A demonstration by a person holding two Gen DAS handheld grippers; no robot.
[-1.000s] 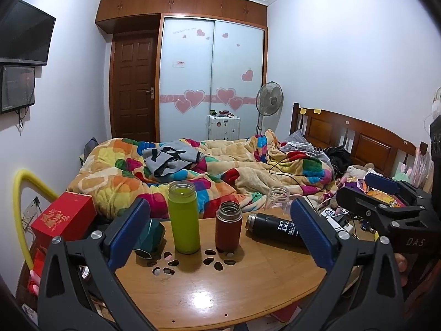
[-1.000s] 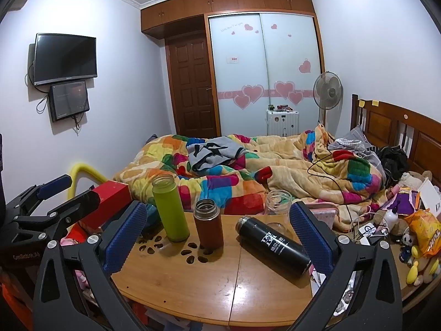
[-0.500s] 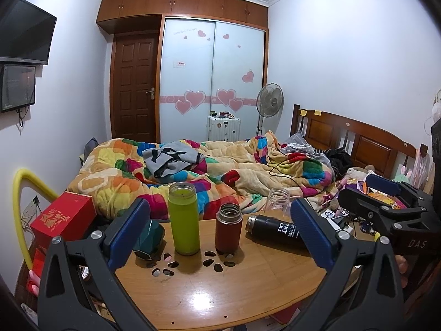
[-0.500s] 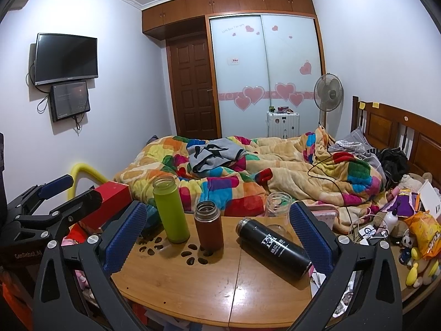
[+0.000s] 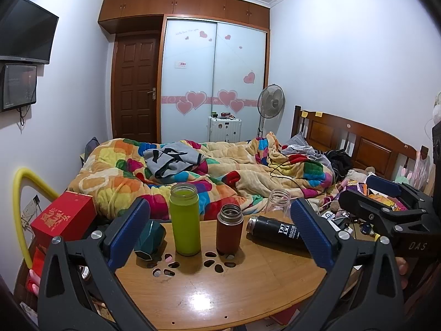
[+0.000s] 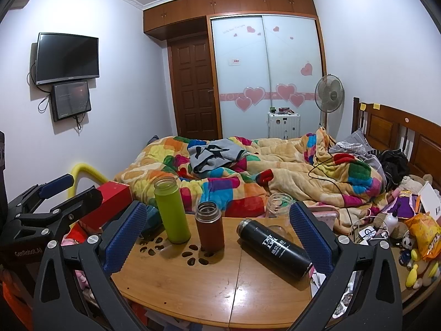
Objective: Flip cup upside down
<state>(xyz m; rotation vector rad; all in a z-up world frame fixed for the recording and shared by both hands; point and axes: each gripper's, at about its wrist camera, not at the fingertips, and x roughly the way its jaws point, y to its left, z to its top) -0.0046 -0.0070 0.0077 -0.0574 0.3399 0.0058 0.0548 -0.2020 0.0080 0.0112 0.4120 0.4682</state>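
On the wooden table (image 5: 220,298) stand a tall green cup (image 5: 184,218) (image 6: 171,210) and a shorter brown cup (image 5: 229,229) (image 6: 209,226), both upright with open mouths. A black flask (image 5: 275,232) (image 6: 274,248) lies on its side to their right. A clear glass jar (image 5: 278,200) (image 6: 278,205) stands at the far edge. My left gripper (image 5: 219,233) is open and empty, short of the cups. My right gripper (image 6: 217,237) is open and empty, also short of them.
A dark green faceted object (image 5: 151,235) sits at the table's left. A red box (image 5: 64,218) stands beside the table on the left. A bed with a colourful blanket (image 5: 220,165) lies behind. Clutter and toys (image 6: 413,234) lie on the right.
Both views have shifted only slightly; both grippers stay open and the cups have not moved.
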